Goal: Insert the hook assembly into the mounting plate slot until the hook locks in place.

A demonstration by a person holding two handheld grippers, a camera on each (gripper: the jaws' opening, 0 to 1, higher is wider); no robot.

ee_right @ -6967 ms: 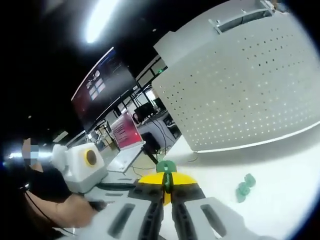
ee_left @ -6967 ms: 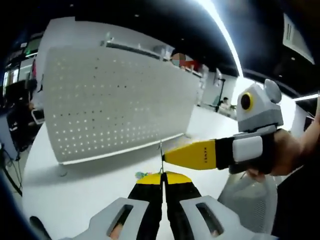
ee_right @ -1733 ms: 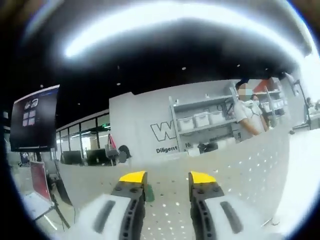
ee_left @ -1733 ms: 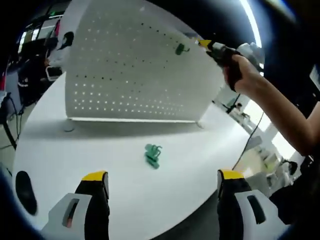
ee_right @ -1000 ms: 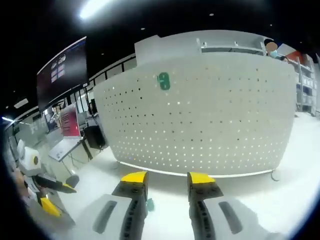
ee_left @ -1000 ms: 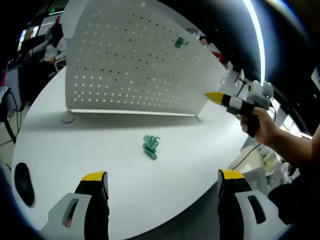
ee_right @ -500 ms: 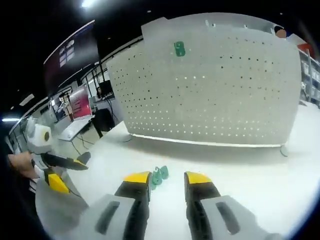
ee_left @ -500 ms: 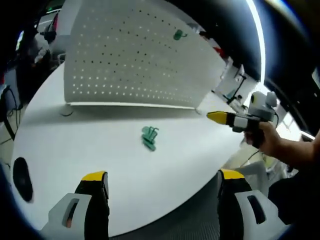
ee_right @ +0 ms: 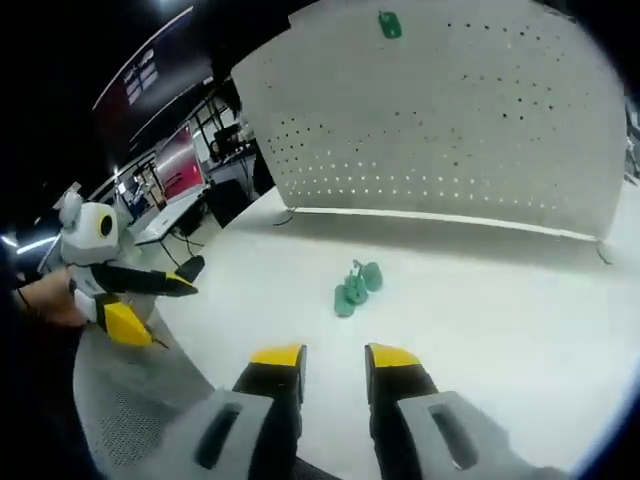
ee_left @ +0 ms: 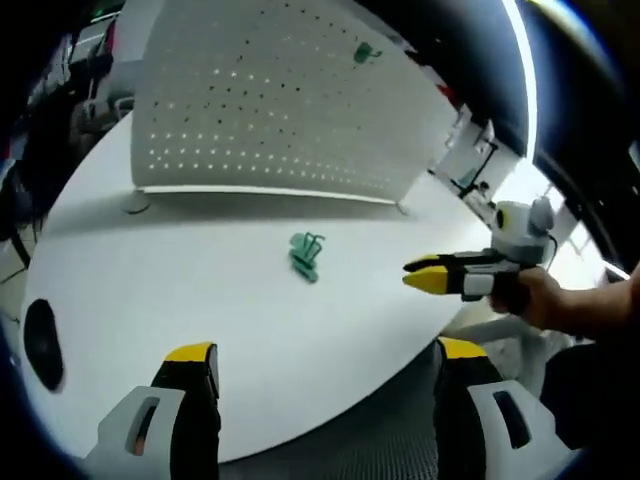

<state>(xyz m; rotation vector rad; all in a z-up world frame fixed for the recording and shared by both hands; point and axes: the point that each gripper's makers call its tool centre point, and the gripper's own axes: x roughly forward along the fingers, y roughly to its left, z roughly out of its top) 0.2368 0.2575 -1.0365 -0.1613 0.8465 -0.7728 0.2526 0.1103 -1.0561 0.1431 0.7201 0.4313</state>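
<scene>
Nearest in the left gripper view, the left gripper has its yellow-tipped black jaws spread wide, with nothing between them. In the right gripper view, the right gripper has its own yellow tips apart by a narrow gap, also empty. Each gripper also shows in the other's view: the right one comes in from the right of the left gripper view over the table edge, held in a person's hand, and the left one sits at the left of the right gripper view.

Further out, on the round white table, lies a small cluster of green plastic hooks, also seen in the left gripper view, well apart from both grippers and short of the board. They look light and rigid, small enough to skid on the smooth top if nudged, so a grasp across the flat body of one piece, leaving its prongs free to enter the holes, seems soundest. Thin prongs may bend or snap under a hard squeeze.

Farthest stands the upright white perforated mounting board, with one green hook already seated near its top edge, visible too in the left gripper view.
</scene>
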